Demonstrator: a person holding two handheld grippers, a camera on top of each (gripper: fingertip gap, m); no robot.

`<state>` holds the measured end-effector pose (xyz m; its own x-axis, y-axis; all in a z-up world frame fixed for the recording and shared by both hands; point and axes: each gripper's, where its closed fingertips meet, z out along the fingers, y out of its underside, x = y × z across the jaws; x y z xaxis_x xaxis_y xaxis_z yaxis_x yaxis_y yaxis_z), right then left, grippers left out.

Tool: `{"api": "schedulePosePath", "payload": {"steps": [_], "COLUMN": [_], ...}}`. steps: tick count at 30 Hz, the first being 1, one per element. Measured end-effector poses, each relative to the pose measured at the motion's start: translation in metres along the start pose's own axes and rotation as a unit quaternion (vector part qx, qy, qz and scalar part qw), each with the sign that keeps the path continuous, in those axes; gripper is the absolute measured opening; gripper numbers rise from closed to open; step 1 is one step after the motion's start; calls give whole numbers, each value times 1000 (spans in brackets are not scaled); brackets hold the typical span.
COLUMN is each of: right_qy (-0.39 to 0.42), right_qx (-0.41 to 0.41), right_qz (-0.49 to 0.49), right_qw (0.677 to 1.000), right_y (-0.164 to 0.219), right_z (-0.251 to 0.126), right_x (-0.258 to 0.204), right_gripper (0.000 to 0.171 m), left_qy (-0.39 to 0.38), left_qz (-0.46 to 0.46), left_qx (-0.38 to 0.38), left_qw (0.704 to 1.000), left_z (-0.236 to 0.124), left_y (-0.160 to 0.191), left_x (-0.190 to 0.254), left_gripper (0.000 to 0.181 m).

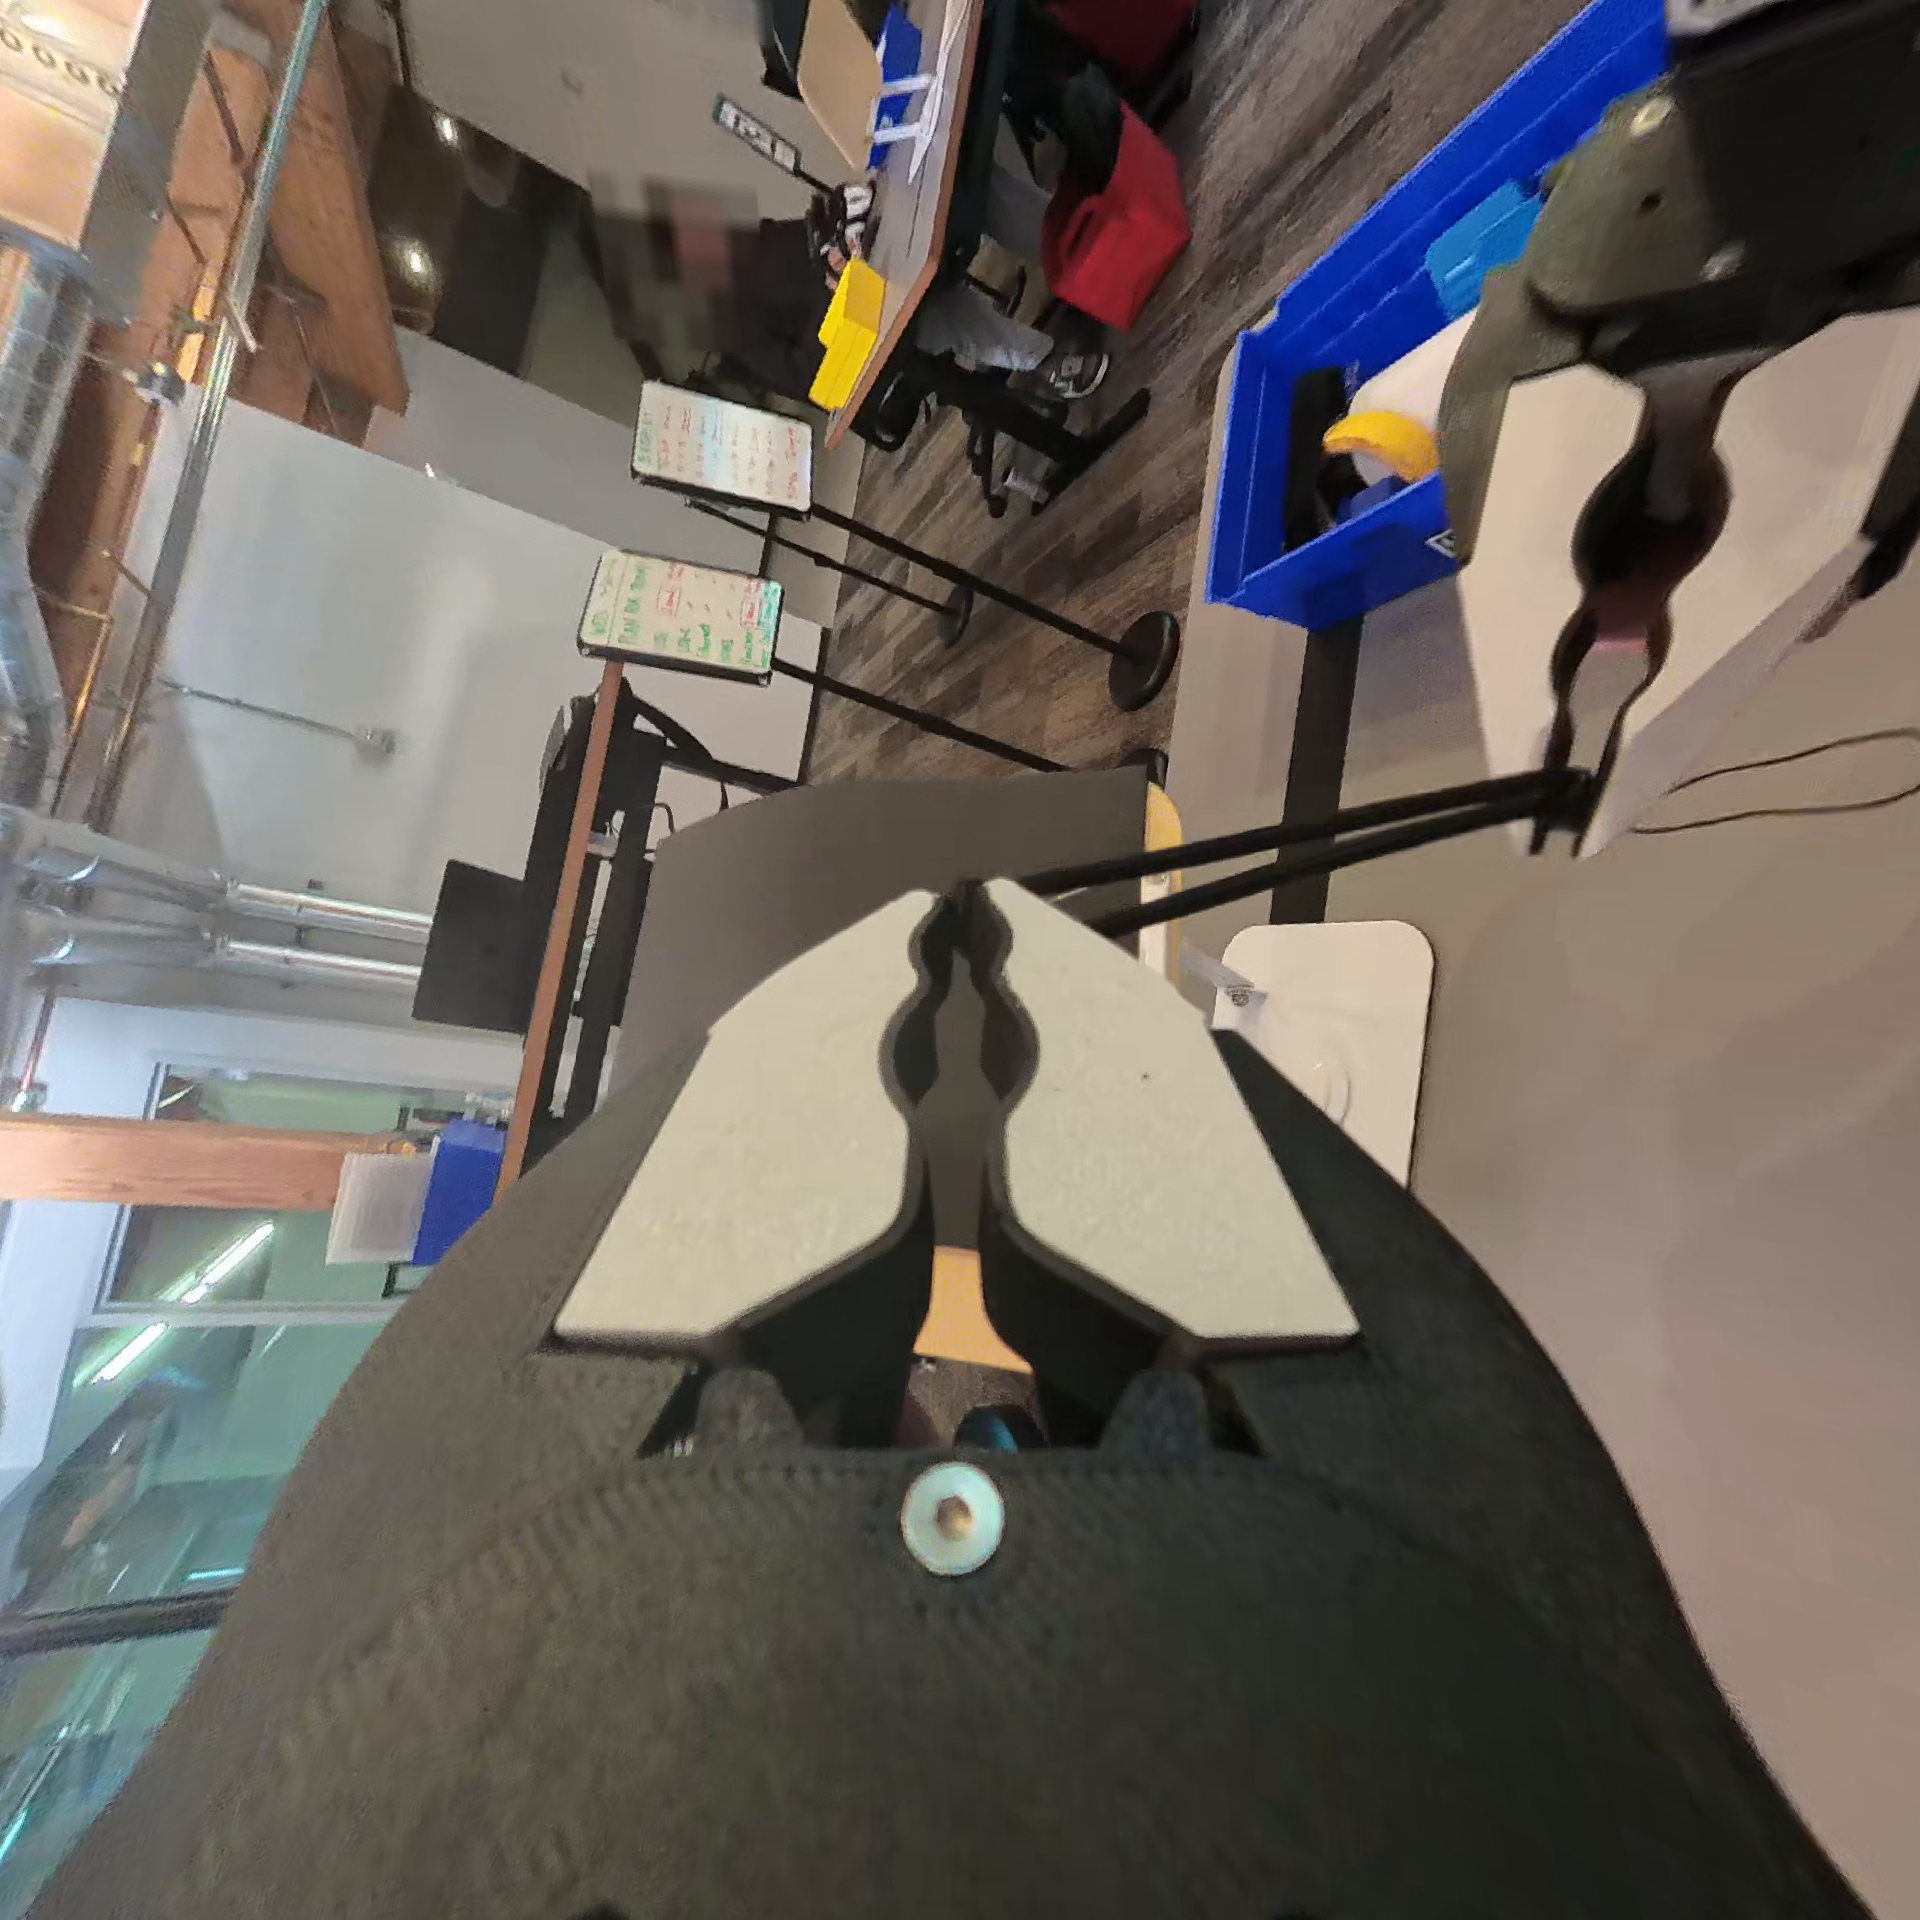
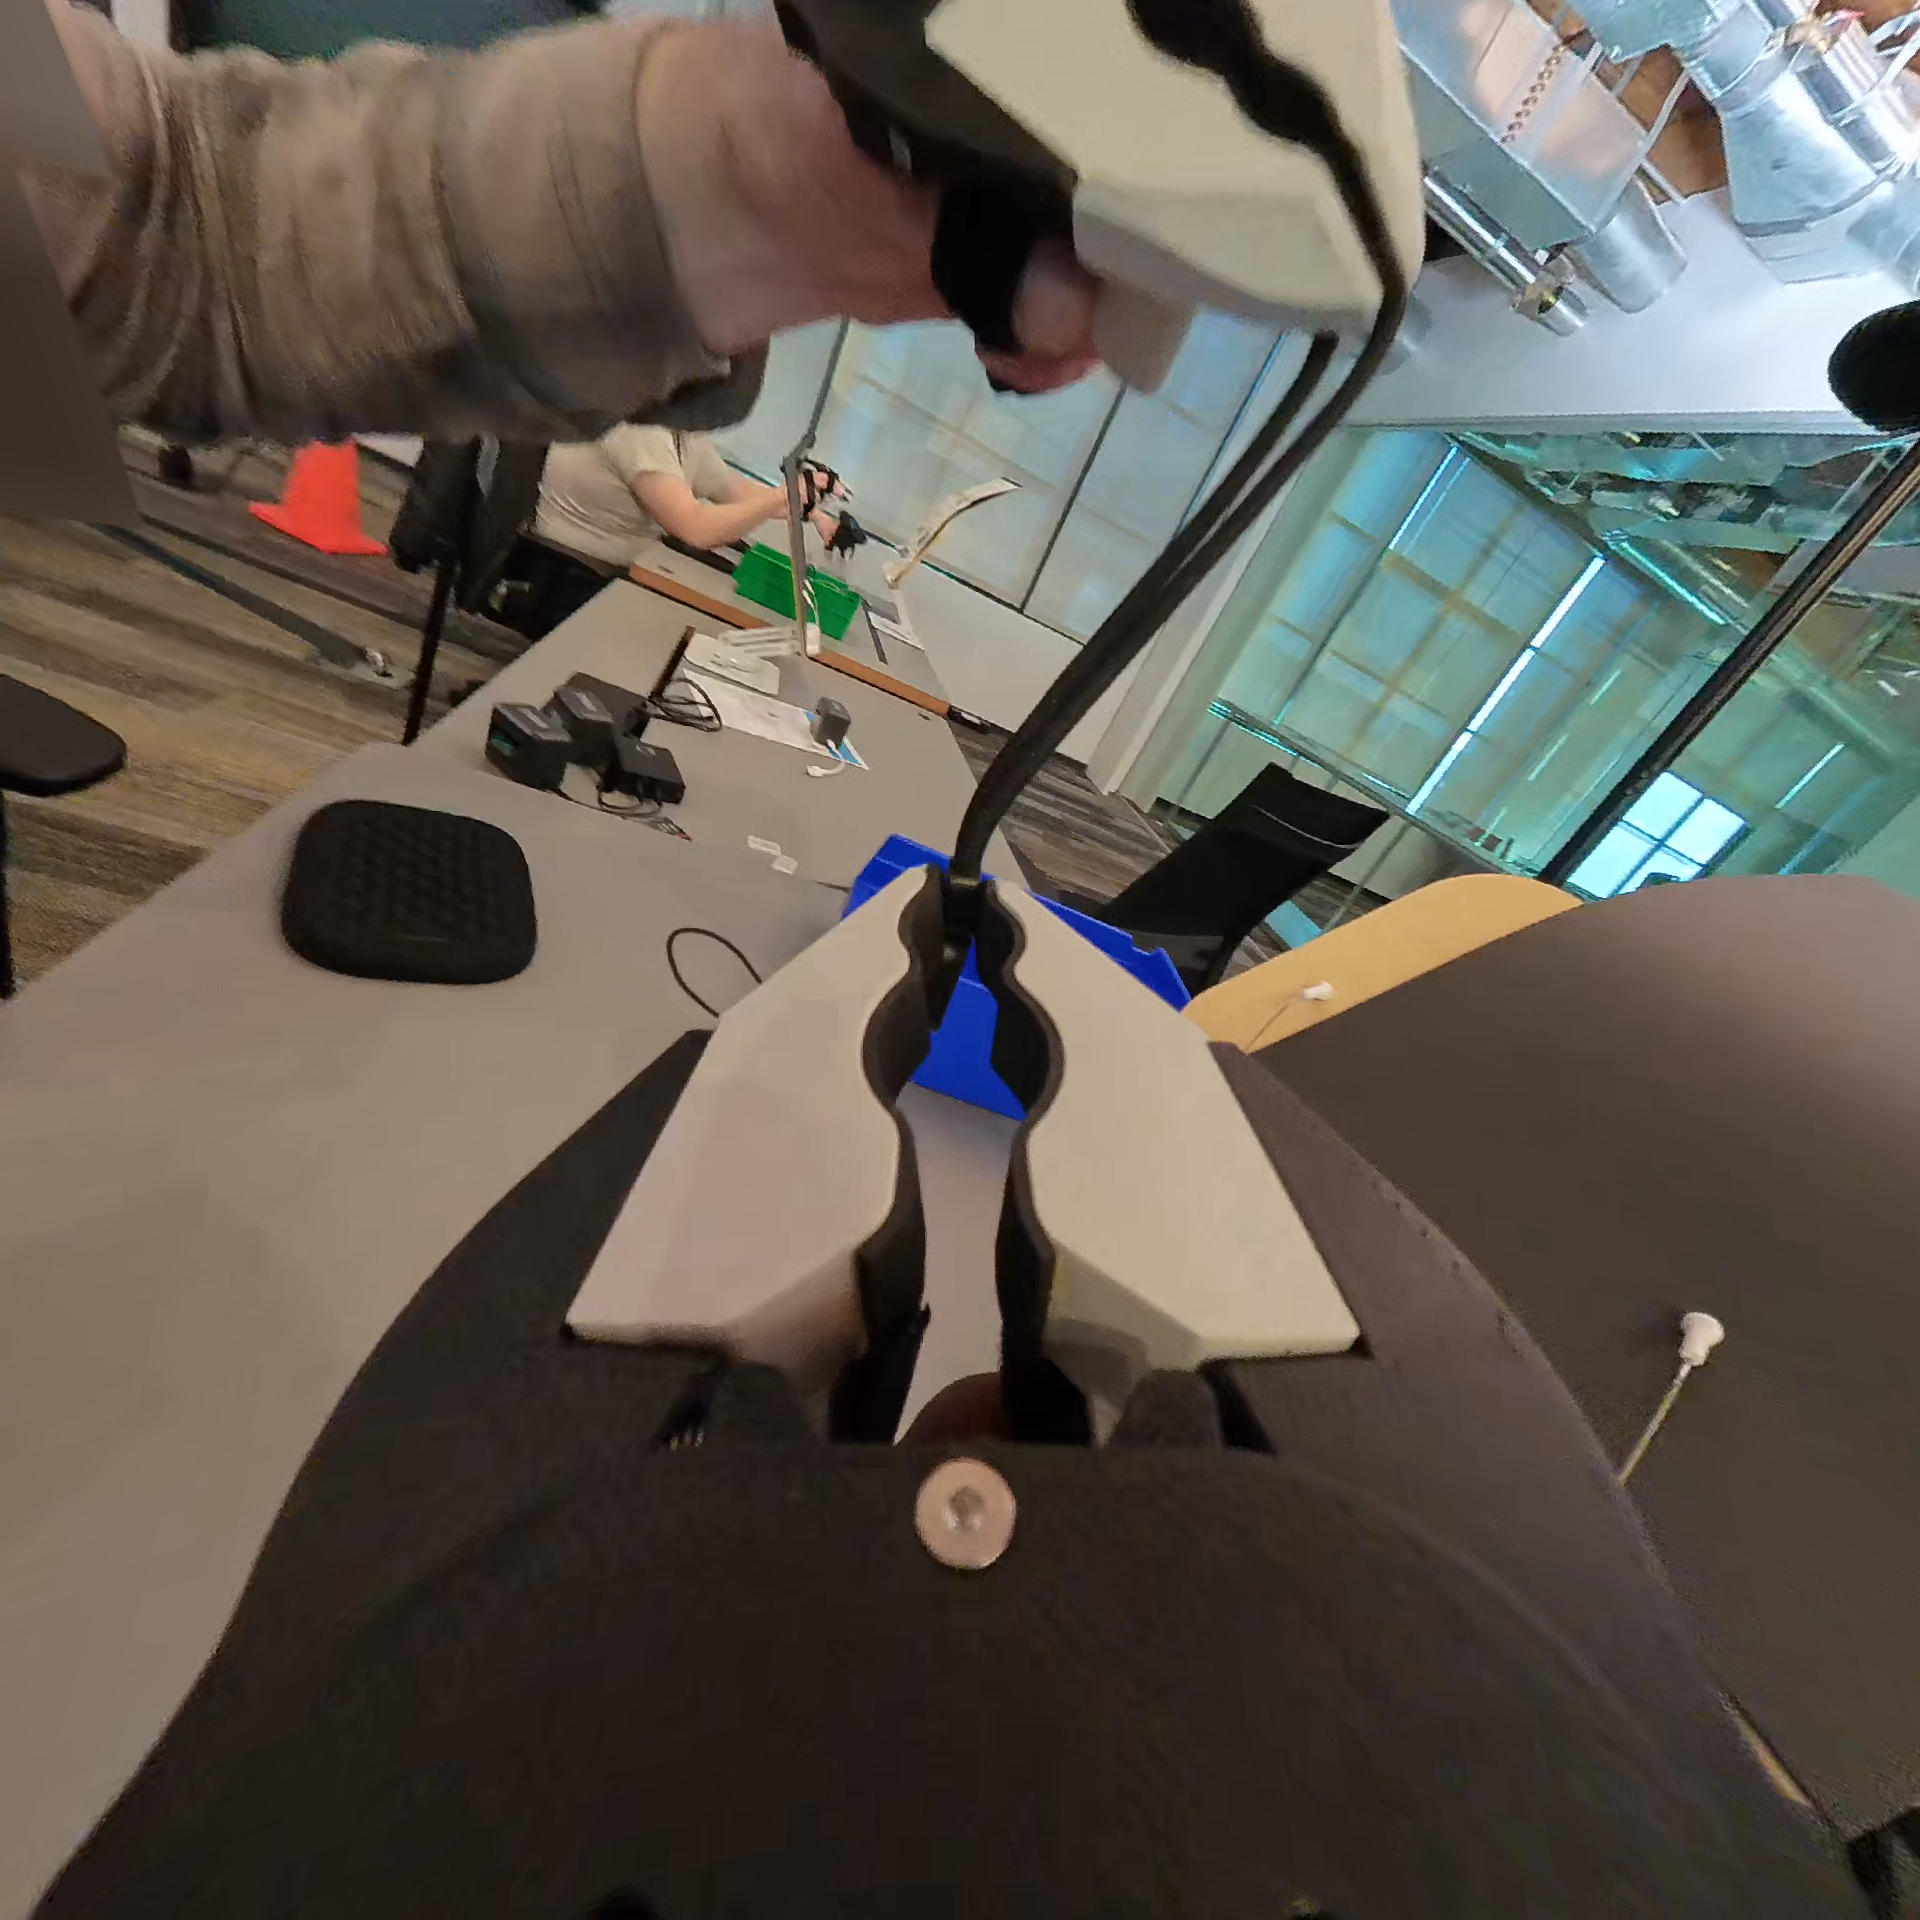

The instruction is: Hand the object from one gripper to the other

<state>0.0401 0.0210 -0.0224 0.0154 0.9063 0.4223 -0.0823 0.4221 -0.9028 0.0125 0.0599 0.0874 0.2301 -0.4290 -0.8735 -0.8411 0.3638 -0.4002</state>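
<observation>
Overhead, black cable (image 2: 1132, 623) taut between both tools, left tool (image 1: 961, 904) and right tool (image 2: 961, 894) each pinching an end.

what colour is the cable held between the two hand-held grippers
Black. The cable shows best in the right wrist view.

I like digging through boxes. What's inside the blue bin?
The blue bin shows a yellow roll, something white and black things. The right gripper covers part, so the rest stays hidden.
</observation>
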Motion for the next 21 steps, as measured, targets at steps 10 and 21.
{"api": "schedulePosePath", "payload": {"steps": [10,21], "right_qy": [-12,-58], "right_qx": [20,26], "right_qz": [126,200], "right_qw": [992,978], "right_y": [7,13], "right_z": [-8,-1], "right_x": [20,7], "right_gripper": [2,2], "left_qy": [21,-70], "left_qz": [-16,259], "left_qx": [-53,-24], "left_qw": [998,963], "left_z": [25,43], "left_y": [45,15], "left_x": [52,98], "left_gripper": [63,35]}}
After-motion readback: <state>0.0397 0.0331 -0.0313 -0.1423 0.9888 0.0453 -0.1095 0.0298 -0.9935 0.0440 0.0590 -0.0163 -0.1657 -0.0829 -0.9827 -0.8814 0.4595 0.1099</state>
